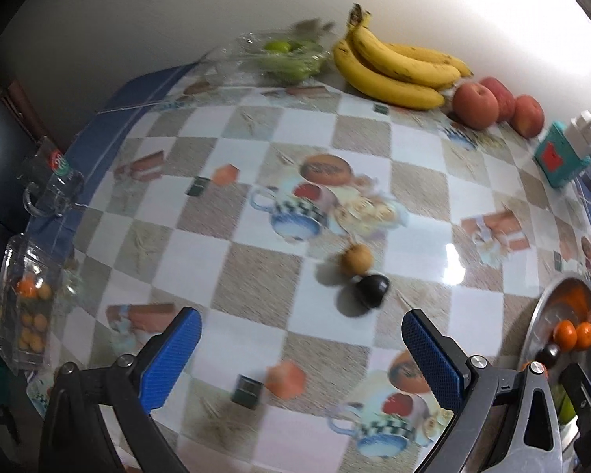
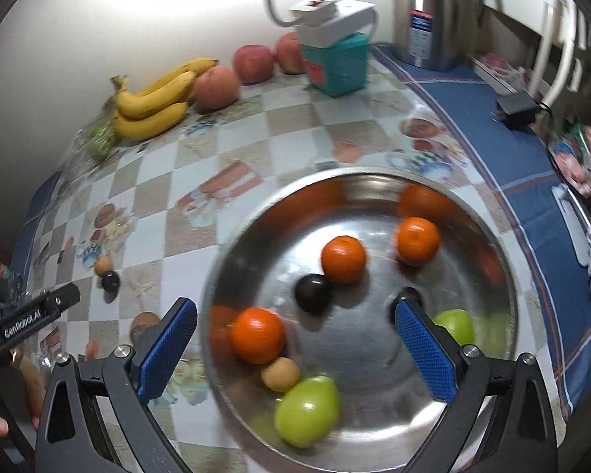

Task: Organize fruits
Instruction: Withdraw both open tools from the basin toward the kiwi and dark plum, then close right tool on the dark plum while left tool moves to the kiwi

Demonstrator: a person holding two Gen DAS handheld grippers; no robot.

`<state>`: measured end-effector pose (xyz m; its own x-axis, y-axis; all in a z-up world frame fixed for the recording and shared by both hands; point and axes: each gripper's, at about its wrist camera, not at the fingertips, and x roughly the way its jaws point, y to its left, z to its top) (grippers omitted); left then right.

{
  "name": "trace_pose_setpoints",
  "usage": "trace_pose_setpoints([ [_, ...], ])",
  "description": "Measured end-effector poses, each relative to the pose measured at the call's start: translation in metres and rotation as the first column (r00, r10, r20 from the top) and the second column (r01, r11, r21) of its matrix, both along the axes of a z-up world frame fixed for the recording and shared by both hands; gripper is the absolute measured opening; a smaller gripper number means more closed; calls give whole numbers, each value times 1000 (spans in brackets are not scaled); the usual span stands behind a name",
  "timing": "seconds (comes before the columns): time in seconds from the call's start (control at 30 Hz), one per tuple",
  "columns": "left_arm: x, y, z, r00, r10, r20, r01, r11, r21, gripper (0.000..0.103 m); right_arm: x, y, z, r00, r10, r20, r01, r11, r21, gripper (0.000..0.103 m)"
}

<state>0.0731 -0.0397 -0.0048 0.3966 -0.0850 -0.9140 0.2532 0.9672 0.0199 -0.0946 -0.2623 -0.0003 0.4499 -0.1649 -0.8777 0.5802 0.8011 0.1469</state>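
Ahead of my left fingers, the green fruit (image 1: 291,57) in its clear wrap blurs. Steel bowl (image 2: 506,272) below my right fingers: near rim cut off. Its fruit smears.

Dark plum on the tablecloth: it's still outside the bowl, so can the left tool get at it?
Probably yes: the left tool is open, the dark plum lies ahead, touching only a small tan fruit.

Both grippers: black frames, silver screws, blue textured pads (image 1: 177,349) (image 2: 423,349). "GenRobot.AI" lettering on left gripper (image 2: 39,311), 9 o'clock.
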Motion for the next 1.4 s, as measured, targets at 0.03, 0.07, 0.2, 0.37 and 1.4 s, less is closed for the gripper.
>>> trace_pose_setpoints([
  [0.03,4,4,0,1000,8,1,-8,1000,-2,103,3,2,0,1000,8,0,-8,1000,0,101],
  [0.07,6,7,-1,1000,15,0,-15,1000,-5,103,7,5,0,1000,17,1,-17,1000,1,101],
  [0.2,20,20,-7,998,57,-19,-57,998,-10,103,22,16,2,999,49,3,-49,999,2,101],
  [0.37,33,33,-14,994,105,-33,-105,994,-22,103,41,29,3,996,95,6,-95,996,2,101],
  [1.4,93,50,-42,971,167,-171,-193,970,-146,95,146,78,-29,972,233,-30,-228,966,121,99],
])
